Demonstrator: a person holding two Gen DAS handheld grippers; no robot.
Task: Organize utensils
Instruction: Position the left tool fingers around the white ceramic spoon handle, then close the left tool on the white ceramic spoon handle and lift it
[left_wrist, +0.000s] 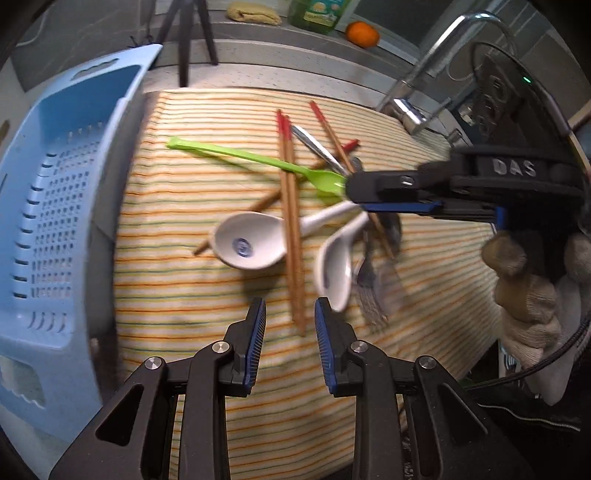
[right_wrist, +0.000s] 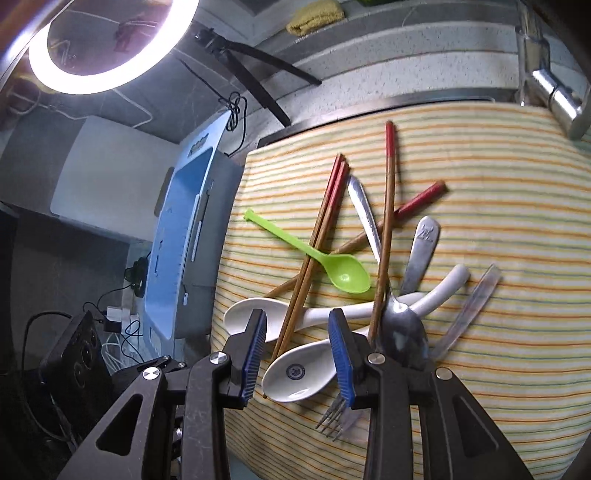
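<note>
Utensils lie in a heap on a striped cloth (left_wrist: 177, 302): a green plastic spoon (left_wrist: 236, 155) (right_wrist: 347, 277), two white ceramic spoons (left_wrist: 251, 243) (right_wrist: 299, 373), red-tipped wooden chopsticks (left_wrist: 290, 221) (right_wrist: 325, 221), a metal spoon (right_wrist: 402, 332) and a fork (right_wrist: 334, 417). My left gripper (left_wrist: 290, 308) hovers open over the near ends of a chopstick pair, holding nothing. My right gripper (right_wrist: 297, 319) is also open and empty above the white spoons. In the left wrist view the right gripper (left_wrist: 351, 190) comes in from the right, over the green spoon's bowl.
A light blue perforated basket (left_wrist: 55, 206) (right_wrist: 177, 229) stands tilted at the cloth's left edge. A chrome faucet (left_wrist: 417, 92) (right_wrist: 554, 92) rises at the back right. A gloved hand (left_wrist: 524, 288) holds the right gripper. An orange (left_wrist: 362, 34) and tripod legs (left_wrist: 184, 37) sit behind.
</note>
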